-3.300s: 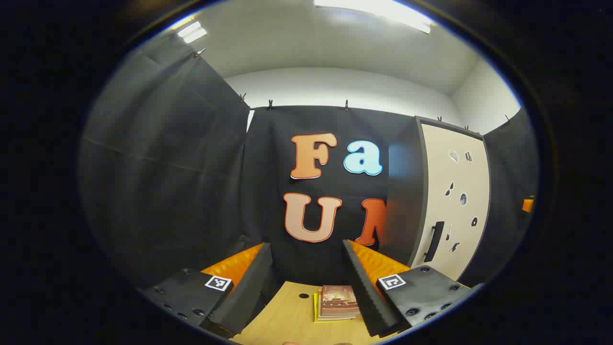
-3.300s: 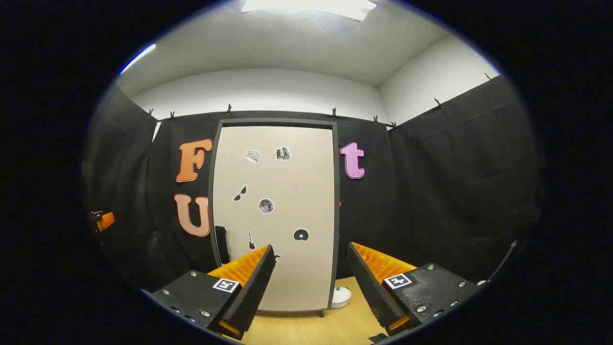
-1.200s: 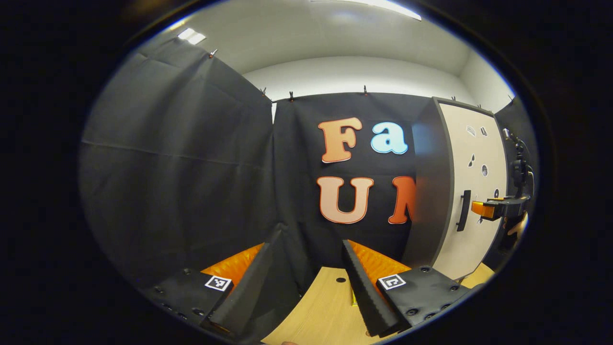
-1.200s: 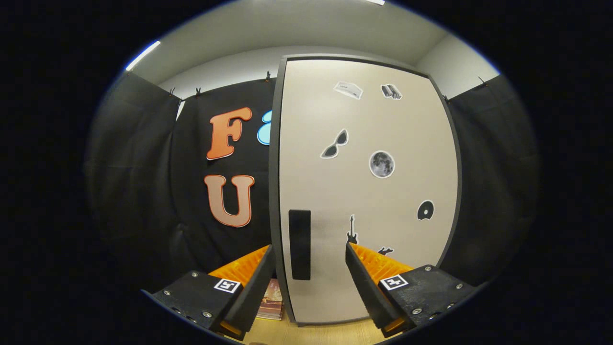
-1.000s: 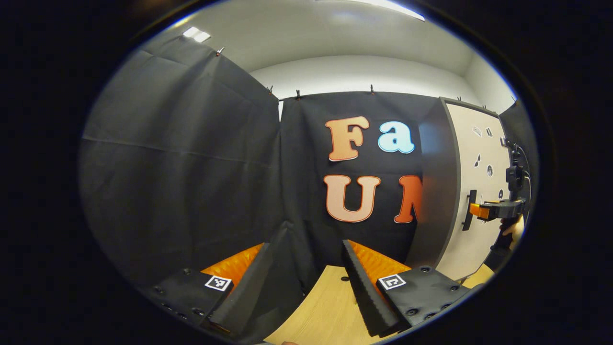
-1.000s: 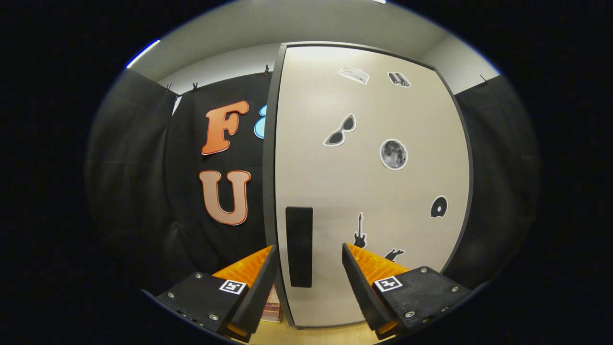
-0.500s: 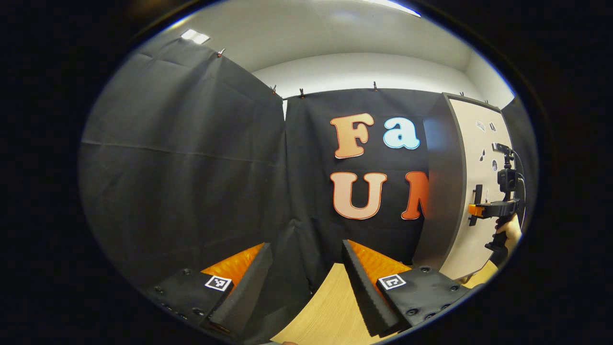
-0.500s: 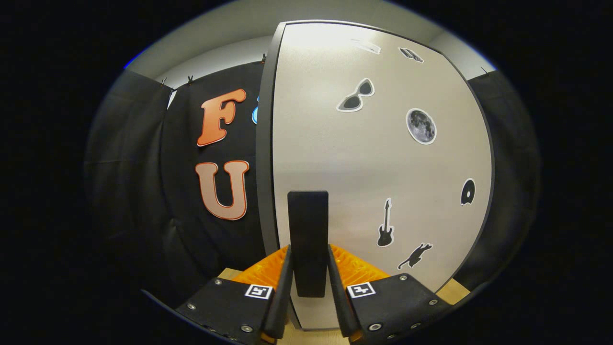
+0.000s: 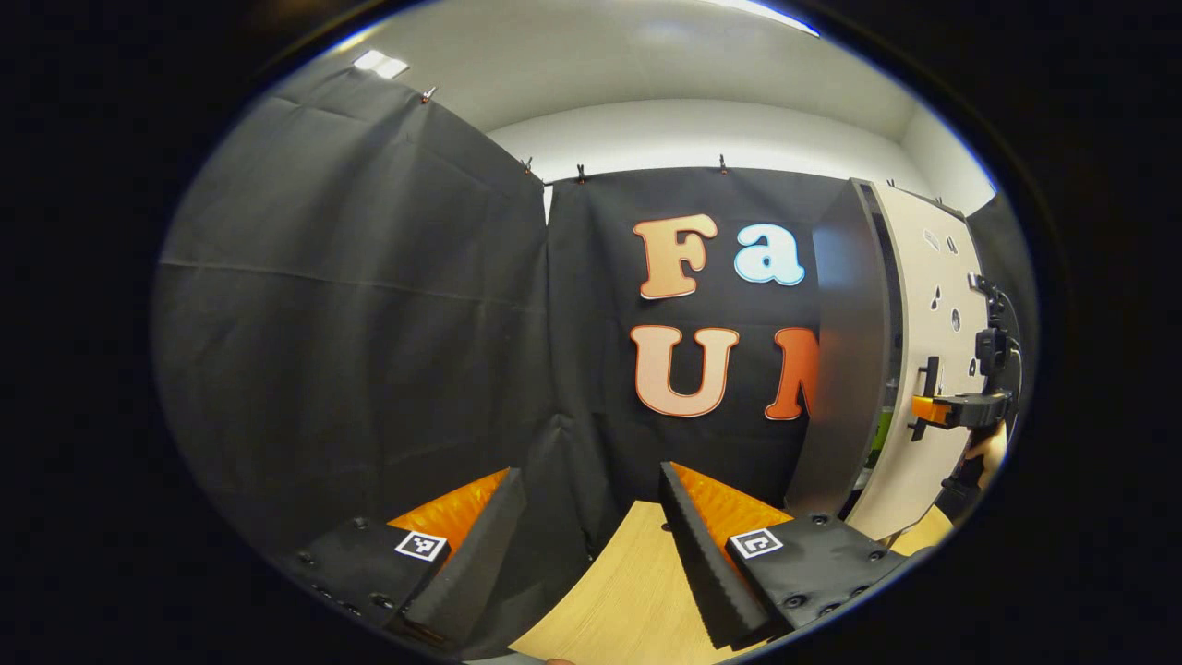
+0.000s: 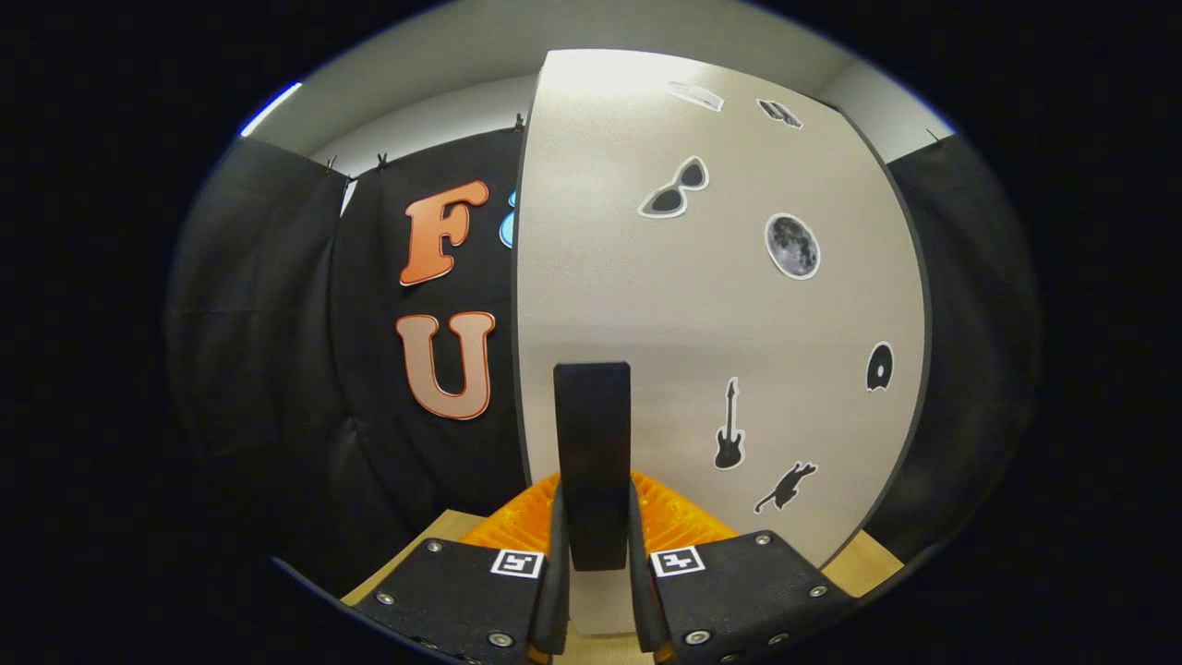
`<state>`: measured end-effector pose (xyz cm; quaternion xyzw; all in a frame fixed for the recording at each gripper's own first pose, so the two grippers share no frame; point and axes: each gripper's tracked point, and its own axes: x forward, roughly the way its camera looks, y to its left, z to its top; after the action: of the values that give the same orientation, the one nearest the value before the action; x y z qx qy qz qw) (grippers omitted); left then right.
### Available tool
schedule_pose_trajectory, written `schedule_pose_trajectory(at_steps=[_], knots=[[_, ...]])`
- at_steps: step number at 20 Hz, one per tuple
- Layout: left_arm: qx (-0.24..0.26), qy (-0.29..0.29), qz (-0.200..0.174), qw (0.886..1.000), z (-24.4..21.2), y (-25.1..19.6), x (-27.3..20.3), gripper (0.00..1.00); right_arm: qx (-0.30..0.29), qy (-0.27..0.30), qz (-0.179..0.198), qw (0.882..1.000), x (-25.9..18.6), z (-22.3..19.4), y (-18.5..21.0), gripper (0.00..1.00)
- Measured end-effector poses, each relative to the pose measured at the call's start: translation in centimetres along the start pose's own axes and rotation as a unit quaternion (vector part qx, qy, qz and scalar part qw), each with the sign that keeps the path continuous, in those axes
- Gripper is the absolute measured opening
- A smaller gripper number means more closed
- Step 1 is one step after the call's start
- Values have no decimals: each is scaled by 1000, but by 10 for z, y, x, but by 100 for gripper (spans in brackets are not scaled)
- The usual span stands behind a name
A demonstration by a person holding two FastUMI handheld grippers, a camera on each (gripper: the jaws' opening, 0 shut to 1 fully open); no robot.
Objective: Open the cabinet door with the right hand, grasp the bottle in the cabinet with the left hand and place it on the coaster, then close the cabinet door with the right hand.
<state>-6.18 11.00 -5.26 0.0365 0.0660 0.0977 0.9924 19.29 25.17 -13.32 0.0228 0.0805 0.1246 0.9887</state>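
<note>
Black handle (image 10: 592, 462) clamped by right tool (image 10: 592, 563), door (image 10: 720, 314) ajar

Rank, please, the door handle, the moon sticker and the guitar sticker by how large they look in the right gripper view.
1. door handle, though it is nearest the camera
2. guitar sticker and moon sticker: too alike to rank

Both face door (image 10: 702, 305) — right nearer.

Light: even, bright, from ceiling panels (image 9: 379, 63) overhead.
Glare: hot patch on the upper cabinet door (image 10: 646, 277).
Shadows: soft, dark cloth swallows detail.
Distortion: strong fisheye bowing at edges.
Focus: sharp, no blur.
</note>
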Motion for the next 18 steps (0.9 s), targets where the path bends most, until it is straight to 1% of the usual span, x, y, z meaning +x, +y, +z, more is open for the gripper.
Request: schedule_pose_trajectory(at_steps=[4, 5, 6, 7, 9, 10, 11, 13, 15, 16, 17, 18], knots=[[-1, 5, -22, 1000, 1, -5, -2, 95, -3, -8, -2, 1000, -38, -2, -8, 27], [-1, 7, -30, 1000, 2, -7, -3, 95, -5, -12, -2, 1000, -54, -2, -14, 27], [-1, 7, -38, 999, 3, -7, -4, 98, -6, -15, -2, 1000, -72, -3, -22, 27], [-3, 8, -48, 999, 5, -9, -6, 95, -4, -16, -3, 1000, -93, -5, -32, 27], [-8, 10, -72, 997, 11, -16, -10, 96, 0, -15, -6, 1000, -123, -6, -49, 27], [-10, 11, -85, 996, 17, -25, -13, 94, 1, -14, -9, 1000, -135, -8, -57, 26], [-12, 11, -98, 995, 23, -29, -18, 96, 0, -13, -14, 1000, -144, -8, -63, 26], [-12, 11, -120, 993, 35, -33, -26, 96, -1, -13, -26, 1000, -159, -8, -76, 26], [-12, 12, -142, 990, 33, -57, -23, 96, -3, -15, -39, 999, -174, -6, -90, 26], [-13, 13, -153, 988, 25, -77, -17, 96, -3, -17, -45, 999, -183, -6, -97, 22], [-13, 14, -165, 986, 24, -93, -14, 98, -2, -18, -53, 998, -190, -5, -106, 22], [-14, 15, -177, 984, 23, -107, -13, 96, -1, -20, -63, 998, -196, -4, -113, 21]])
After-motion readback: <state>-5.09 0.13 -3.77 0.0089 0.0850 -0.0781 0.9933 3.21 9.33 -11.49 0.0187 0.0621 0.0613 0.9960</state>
